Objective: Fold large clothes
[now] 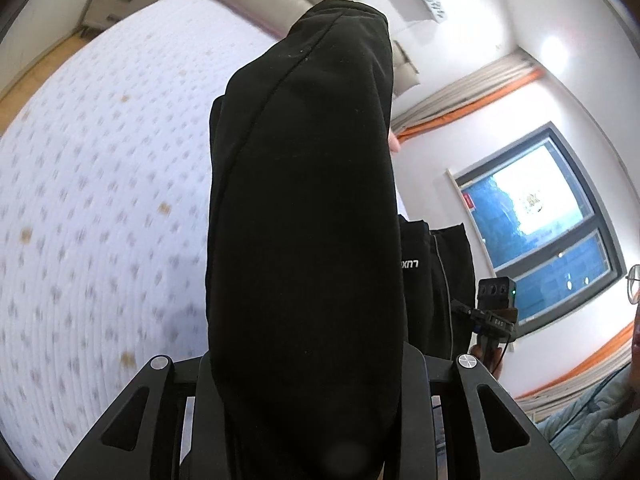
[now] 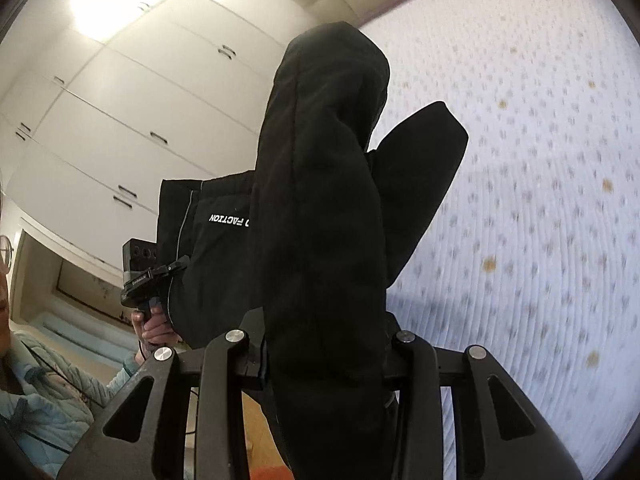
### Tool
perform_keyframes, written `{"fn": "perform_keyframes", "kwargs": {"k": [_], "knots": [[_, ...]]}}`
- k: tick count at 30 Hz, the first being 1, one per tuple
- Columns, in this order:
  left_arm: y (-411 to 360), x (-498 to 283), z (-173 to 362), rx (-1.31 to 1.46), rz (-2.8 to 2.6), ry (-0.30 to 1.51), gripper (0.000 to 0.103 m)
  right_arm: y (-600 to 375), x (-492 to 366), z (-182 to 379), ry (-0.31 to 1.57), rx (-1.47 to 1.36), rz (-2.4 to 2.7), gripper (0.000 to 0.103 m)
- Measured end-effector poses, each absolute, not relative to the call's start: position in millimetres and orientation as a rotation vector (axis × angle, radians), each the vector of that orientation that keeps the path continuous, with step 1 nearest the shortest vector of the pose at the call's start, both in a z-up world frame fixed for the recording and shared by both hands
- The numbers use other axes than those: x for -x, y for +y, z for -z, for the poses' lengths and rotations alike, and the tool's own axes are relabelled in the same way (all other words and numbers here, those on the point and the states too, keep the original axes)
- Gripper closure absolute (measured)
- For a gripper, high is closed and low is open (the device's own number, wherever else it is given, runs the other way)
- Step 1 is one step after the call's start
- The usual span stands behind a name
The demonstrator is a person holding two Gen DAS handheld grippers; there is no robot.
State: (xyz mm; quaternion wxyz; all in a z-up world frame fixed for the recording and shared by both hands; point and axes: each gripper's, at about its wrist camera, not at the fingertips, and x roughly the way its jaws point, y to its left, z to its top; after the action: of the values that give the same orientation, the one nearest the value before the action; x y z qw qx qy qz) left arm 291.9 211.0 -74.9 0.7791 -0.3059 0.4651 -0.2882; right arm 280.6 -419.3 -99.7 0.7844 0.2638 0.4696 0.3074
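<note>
Garment: the black jacket (image 1: 304, 216) hangs in the air above the bed, held up at two places; thick folds of it fill the middle of both wrist views.
Lettering: white print shows on the stretch of cloth between your two hands, partly covered by a fold.
Loose part: in the right wrist view a sleeve-like flap sticks out to the right, over the mattress.
Left gripper: your left gripper (image 1: 308, 412) is clamped on a bunched fold of the jacket; the cloth hides the fingertips, and the black arms stand close on either side of it.
Right gripper: your right gripper (image 2: 326, 376) likewise pinches a thick fold, with the cloth running out between the arms and up away from the camera.
Hands: your left hand (image 2: 154, 326) shows in the right wrist view, wrapped round its handle just beside the hanging cloth.
Bed: the quilted white mattress (image 1: 100, 184) with its small dotted pattern lies below, blurred; no part of the jacket can be seen touching it.
Beyond: a nightstand (image 1: 116, 2) at the bed's far corner, a window (image 1: 548, 220) on one side, white wardrobe doors (image 2: 120, 112) on the other.
</note>
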Motion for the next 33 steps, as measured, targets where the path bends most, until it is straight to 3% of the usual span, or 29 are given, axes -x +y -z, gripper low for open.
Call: {"fn": "perform_keyframes", "kwargs": {"k": [8,15,23,28,33], "knots": [[220.6,-244.5,176.9,0.707,0.518,1.139,0.070,-412.6,-258.0,202.8,1.182,-0.590,-0.615,0.063],[274.5,-229.4,278.5,1.032,0.460,1.102,0.056,-463.5,-248.5,285.0,1.171,-0.811,-0.490,0.060],[294.8,-211.3,245.1,0.935,0.363,1.028,0.048,-484.9,-220.2,285.8,1.127,-0.740,-0.256,0.034],[302.8,-165.5,180.9,0.668,0.183,0.954,0.047,-489.3,-174.5,243.8,1.056,-0.554,-0.019,0.033],[245.3,-121.4,121.2,0.404,0.190,0.924,0.047,-441.9,-146.0,192.9,0.965,-0.423,-0.056,0.033]]}}
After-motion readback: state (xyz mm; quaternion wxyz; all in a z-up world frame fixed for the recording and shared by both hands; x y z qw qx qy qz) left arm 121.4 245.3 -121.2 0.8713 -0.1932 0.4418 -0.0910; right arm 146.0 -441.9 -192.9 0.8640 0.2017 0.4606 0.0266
